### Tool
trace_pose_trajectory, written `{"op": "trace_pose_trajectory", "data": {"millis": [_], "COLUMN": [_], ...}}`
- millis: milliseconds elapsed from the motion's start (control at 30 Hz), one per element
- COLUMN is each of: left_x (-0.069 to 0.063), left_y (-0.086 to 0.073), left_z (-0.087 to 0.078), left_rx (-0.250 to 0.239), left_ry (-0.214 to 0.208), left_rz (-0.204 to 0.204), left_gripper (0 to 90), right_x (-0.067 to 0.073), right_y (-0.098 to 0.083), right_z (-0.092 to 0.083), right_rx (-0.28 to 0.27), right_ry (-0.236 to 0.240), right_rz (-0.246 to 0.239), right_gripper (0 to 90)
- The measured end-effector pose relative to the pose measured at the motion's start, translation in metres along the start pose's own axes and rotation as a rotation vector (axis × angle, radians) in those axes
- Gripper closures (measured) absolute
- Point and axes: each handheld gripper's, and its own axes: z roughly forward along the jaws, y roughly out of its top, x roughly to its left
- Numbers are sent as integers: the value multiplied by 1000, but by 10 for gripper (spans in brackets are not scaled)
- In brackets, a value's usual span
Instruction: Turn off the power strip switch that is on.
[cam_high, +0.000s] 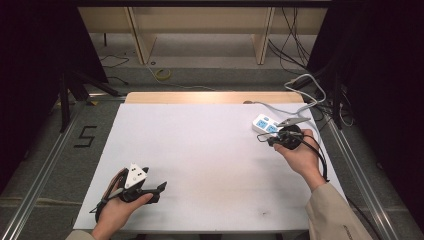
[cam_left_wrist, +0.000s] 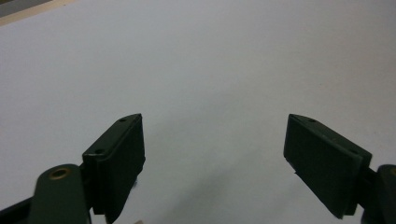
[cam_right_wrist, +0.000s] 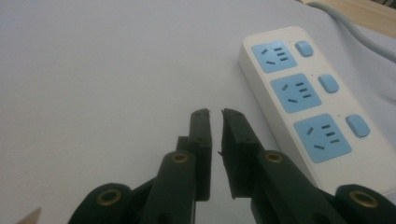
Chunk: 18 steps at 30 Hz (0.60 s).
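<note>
A white power strip with three blue sockets and blue switches lies on the white table top, just right of my right gripper. Its jaws stand almost together with nothing between them. In the high view the right gripper sits at the table's right side, right beside the power strip and pointing left. My left gripper has its jaws wide apart over bare table. In the high view the left gripper is near the front left, held low and pointing right.
A grey cable runs from the power strip off the back right corner. Past the white table top a wooden edge shows. Loose cables and wooden shelf legs stand on the floor beyond.
</note>
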Motion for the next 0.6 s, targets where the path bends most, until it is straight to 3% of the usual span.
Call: {"op": "trace_pose_trajectory", "data": {"millis": [133,433,600], "left_x": [0,0,0], "left_y": [0,0,0], "left_z": [0,0,1], "left_rx": [0,2,3], "left_ry": [0,0,1], "left_rz": [0,1,1], "left_gripper": [205,205,205], "right_x": [5,14,23], "right_y": [-5,-16,-23], "right_z": [-2,-7,-10], "right_rx": [-7,-83,-120], "right_ry": [12,67,126], "right_rz": [-7,-2,-9], "right_gripper": [762,612,549]}}
